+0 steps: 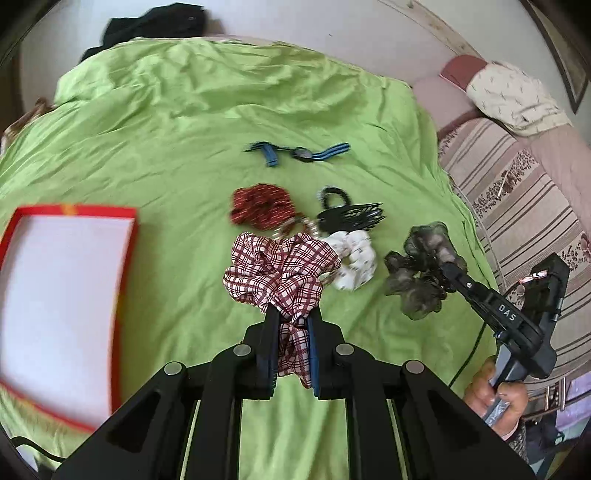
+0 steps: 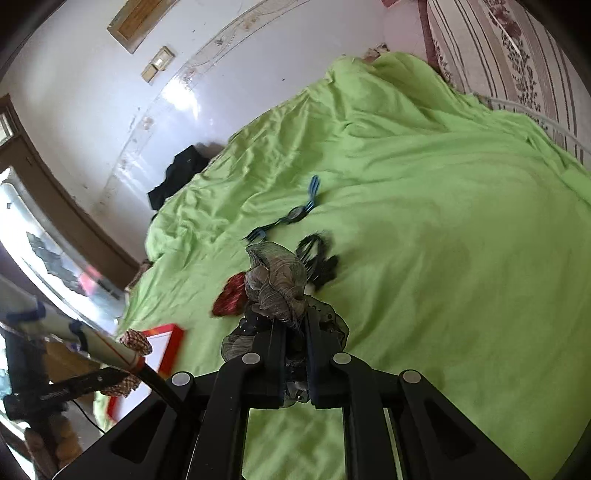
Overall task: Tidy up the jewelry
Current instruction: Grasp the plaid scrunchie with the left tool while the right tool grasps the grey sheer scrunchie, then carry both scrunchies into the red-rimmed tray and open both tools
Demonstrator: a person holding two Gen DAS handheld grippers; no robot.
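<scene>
My left gripper [image 1: 291, 317] is shut on a red-and-white plaid scrunchie [image 1: 280, 273] and holds it above the green bedspread [image 1: 177, 147]. My right gripper [image 2: 295, 325] is shut on a grey sheer scrunchie [image 2: 277, 280], which also shows in the left wrist view [image 1: 421, 273]. On the bedspread lie a red patterned scrunchie [image 1: 262, 205], a white printed scrunchie [image 1: 354, 258], a black claw clip [image 1: 354, 216], a black hair tie [image 1: 334, 195] and a blue-strapped watch [image 1: 299, 152]. An open red box with a white inside [image 1: 59, 288] lies at the left.
A striped bed cover [image 1: 517, 206] and pillows [image 1: 513, 96] lie at the right. Dark clothing [image 1: 155, 26] sits at the far edge of the bed. A cable [image 1: 469, 354] trails under the right gripper. A doorway [image 2: 44, 229] is at the left.
</scene>
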